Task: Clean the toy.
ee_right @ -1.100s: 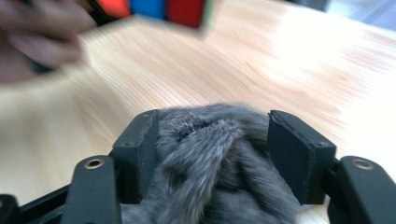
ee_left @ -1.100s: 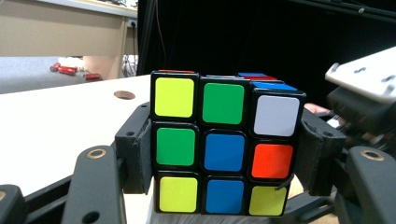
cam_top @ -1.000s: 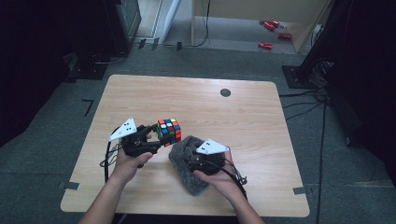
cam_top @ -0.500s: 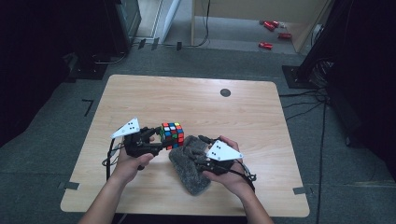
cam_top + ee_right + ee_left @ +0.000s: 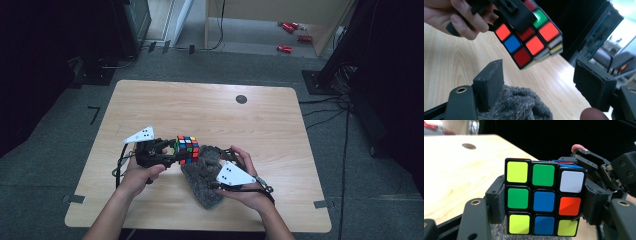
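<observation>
Left claw (image 5: 175, 152) is gripping the puzzle cube (image 5: 187, 149) w/ both jaws pressing on opposite sides; in the left gripper view the cube (image 5: 544, 200) is sitting squarely between the two black pads, one at each side face, yellow, green, blue, white and orange squares facing the camera. The cube is being held up off the table (image 5: 280, 125), near the front-middle of the top, just above the upper end of a grey furry cloth (image 5: 202, 182) that is lying on the wood. Right claw (image 5: 540, 82) is standing released: jaws are well apart, nothing between the pads, and they have just been opening wider. In the right gripper view the cube (image 5: 529, 37) is hanging tilted above and beyond that gap, red, blue and green squares showing, not touching either pad, w/ the left claw's jaw clamped across its top and the person's left hand (image 5: 461, 17) behind it. The cloth (image 5: 516, 105) is bunching up right below the right claw's jaws, against the near-side one. In the high view the right hand (image 5: 245, 180) is resting over the cloth, its claw pointing toward the cube, the 2 claws close together but not touching as far as can be told.
</observation>
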Demonstrator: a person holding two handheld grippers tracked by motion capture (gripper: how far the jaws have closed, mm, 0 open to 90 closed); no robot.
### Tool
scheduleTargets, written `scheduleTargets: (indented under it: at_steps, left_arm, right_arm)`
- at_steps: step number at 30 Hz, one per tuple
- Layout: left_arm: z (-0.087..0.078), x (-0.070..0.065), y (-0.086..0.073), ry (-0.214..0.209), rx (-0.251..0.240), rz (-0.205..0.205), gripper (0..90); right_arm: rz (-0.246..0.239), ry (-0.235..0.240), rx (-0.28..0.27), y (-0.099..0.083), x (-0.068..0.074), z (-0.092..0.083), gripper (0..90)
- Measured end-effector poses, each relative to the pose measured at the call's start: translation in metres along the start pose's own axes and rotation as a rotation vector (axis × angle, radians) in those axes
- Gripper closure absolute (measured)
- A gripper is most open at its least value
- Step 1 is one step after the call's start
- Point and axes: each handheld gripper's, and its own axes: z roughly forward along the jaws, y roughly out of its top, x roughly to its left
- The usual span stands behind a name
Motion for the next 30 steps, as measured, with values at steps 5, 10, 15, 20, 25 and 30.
scheduleTargets:
  at_steps: [5,10,15,20,25,30]
  left_arm:
    - [0.001,0.0,0.002,-0.023,0.046,-0.023,35.7]
    - [0.002,-0.002,0.003,-0.03,0.063,-0.028,35.7]
    - [0.004,-0.001,0.003,-0.048,0.082,-0.048,35.7]
    - [0.01,-0.004,0.002,-0.064,0.115,-0.037,35.7]
    - [0.015,-0.008,0.002,-0.07,0.136,-0.031,35.7]
    - [0.019,-0.01,0.001,-0.082,0.149,-0.033,35.7]
  right_arm:
    - [-0.034,-0.003,-0.024,0.0,0.002,0.001,24.6]
    - [-0.086,-0.002,-0.029,-0.001,0.006,0.003,24.6]
    - [-0.111,-0.004,-0.035,-0.001,0.008,0.004,25.1]
    - [-0.135,-0.006,-0.038,-0.002,0.01,0.005,25.0]
    - [-0.149,0.0,-0.039,-0.002,0.013,0.006,25.0]
    - [-0.153,0.009,-0.039,-0.002,0.014,0.007,25.1]
